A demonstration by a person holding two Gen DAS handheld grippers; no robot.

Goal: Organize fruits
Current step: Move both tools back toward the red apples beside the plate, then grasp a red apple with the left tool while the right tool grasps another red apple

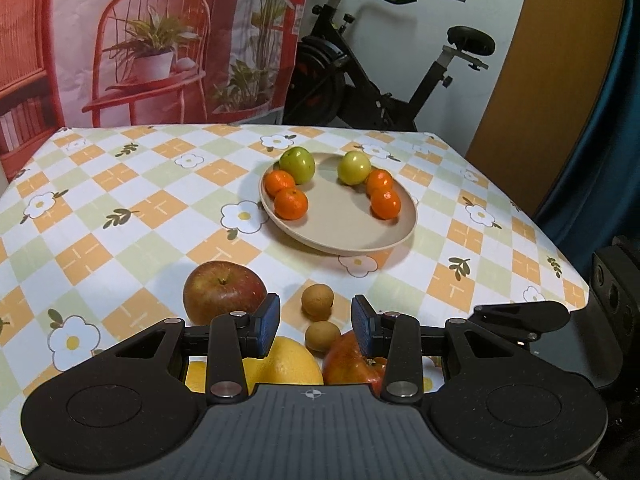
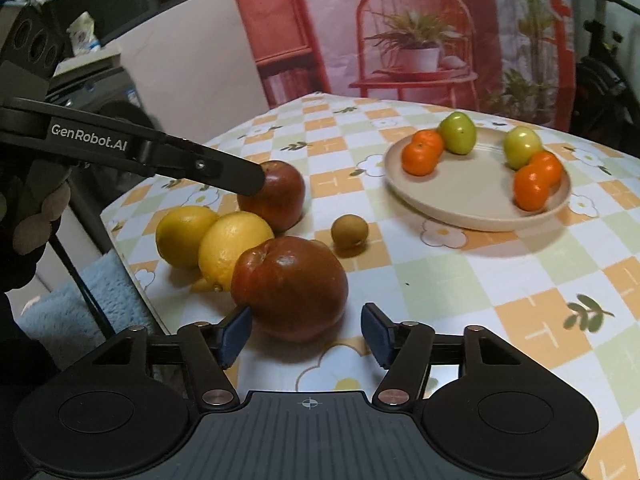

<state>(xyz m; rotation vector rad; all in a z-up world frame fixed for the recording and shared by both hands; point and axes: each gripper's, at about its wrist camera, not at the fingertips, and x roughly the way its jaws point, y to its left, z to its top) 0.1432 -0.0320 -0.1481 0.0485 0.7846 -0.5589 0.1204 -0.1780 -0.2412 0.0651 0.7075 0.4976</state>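
A beige plate [image 1: 340, 246] [image 2: 460, 216] at the far side of the table holds two green fruits and several mandarins. Loose fruit lies nearer on the table. My left gripper [image 1: 316, 326] is open over two small brown fruits [image 1: 317, 300], its pads clear of both. A red apple [image 1: 224, 292] lies to its left, with a lemon [image 1: 288, 364] and a second apple [image 1: 352, 360] under its fingers. My right gripper [image 2: 306, 338] is open just short of the near red apple [image 2: 290, 288]. Beyond lie two lemons [image 2: 182, 236], one brown fruit [image 2: 349, 232] and the far apple [image 2: 276, 196].
One of the left gripper's fingers [image 2: 224, 172] reaches in from the left, its tip beside the far apple. A gloved hand [image 2: 36, 216] holds that tool. The table's left edge [image 2: 120, 248] drops to a blue cloth [image 2: 80, 300]. An exercise bike [image 1: 360, 80] stands behind the table.
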